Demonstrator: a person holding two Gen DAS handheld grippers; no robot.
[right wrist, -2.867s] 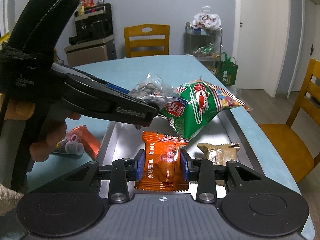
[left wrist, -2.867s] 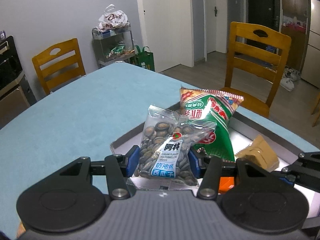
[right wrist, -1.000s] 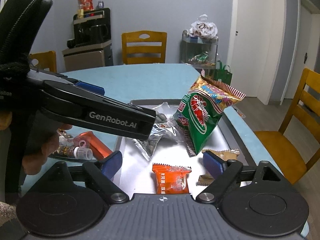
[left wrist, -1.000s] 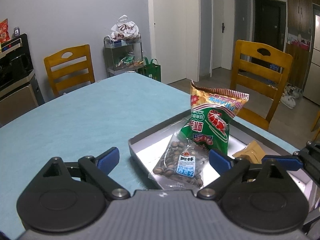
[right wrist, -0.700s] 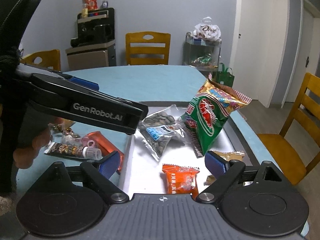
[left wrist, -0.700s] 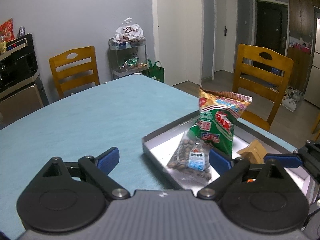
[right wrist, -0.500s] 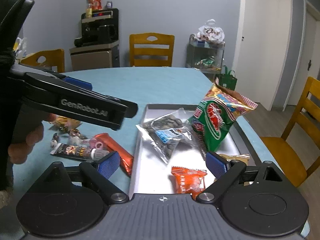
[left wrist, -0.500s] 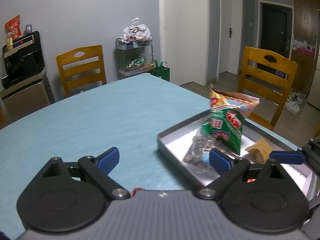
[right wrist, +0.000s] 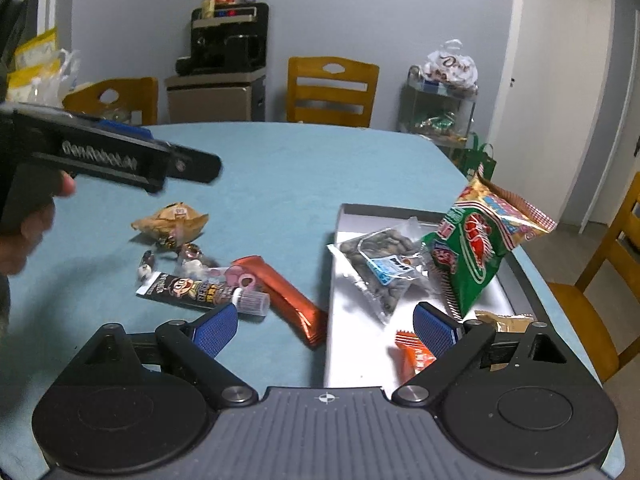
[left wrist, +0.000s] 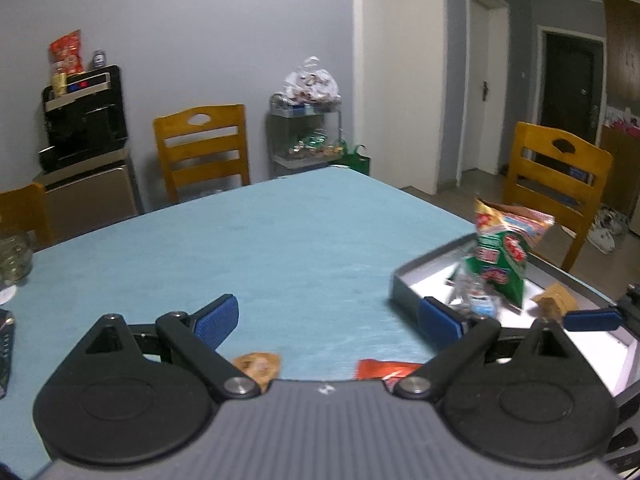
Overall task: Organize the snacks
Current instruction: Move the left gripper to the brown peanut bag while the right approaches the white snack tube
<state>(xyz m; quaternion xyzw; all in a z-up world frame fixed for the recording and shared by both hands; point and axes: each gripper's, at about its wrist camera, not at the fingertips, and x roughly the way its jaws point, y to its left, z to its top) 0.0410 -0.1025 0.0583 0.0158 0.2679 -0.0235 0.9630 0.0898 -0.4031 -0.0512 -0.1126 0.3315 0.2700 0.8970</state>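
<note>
A grey tray (right wrist: 344, 320) on the blue table holds a green chip bag (right wrist: 476, 244) standing upright, a clear seed bag (right wrist: 384, 268), an orange packet (right wrist: 416, 354) and a tan packet (right wrist: 504, 322). Left of the tray lie a red-orange pouch (right wrist: 284, 296), a black tube (right wrist: 192, 290), small candies (right wrist: 188, 256) and a tan snack (right wrist: 172, 222). My right gripper (right wrist: 325, 330) is open and holds nothing, hovering over the tray's near left edge. My left gripper (left wrist: 328, 320) is open and holds nothing above the loose snacks, with the tray (left wrist: 404, 280) to its right.
Wooden chairs (right wrist: 332, 92) stand around the table. A cabinet with a coffee machine (right wrist: 224, 40) and a wire rack (right wrist: 440, 116) line the back wall. A glass jar (left wrist: 14, 256) sits at the table's far left. The table edge runs just right of the tray.
Both grippers let go of their packets, which now lie in the tray. The left gripper has swung left, away from the tray and over the loose snacks. The right gripper drew back and left a little.
</note>
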